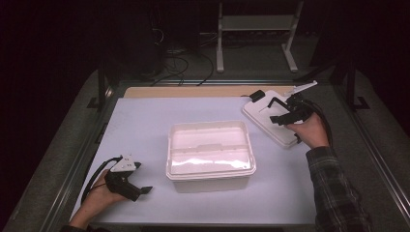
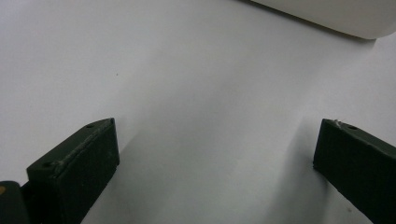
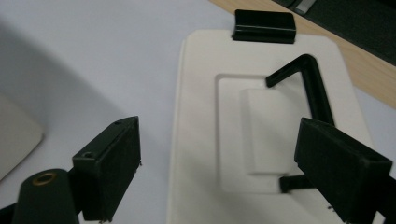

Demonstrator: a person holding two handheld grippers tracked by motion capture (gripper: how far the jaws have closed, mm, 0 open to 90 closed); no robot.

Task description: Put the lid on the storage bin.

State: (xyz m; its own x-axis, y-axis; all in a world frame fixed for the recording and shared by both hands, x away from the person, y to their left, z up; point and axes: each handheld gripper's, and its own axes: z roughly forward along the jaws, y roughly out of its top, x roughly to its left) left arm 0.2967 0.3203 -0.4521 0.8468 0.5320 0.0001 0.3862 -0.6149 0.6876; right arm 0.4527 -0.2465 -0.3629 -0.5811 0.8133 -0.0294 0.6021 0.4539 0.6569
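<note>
Jaws of the right gripper (image 3: 219, 163) stand spread wide with nothing pinched, hovering over the white lid (image 3: 261, 126) that lies flat at the upper right of the high view, near the table's far right corner. In the right gripper view the lid's black handle (image 3: 310, 88) sits in the middle-right of the frame, its bar raised above a shallow recess, and a black latch (image 3: 264, 25) clips the lid's far edge at the top. The lid looks like stiff, light moulded plastic with a smooth face that would slip under the pads, so the handle bar is probably the best hold: narrow enough for the jaws and clear of the surface.

In the middle of the high view stands the open white box (image 1: 211, 181), well apart from the lid, with bare table (image 1: 145, 116) between them for carrying the lid across. The table's right edge runs close beside the lid, so a push that way could tip it off.

At the lower left, the left gripper (image 1: 137, 179) also gapes with nothing held, low over the table just beside the box's corner.
</note>
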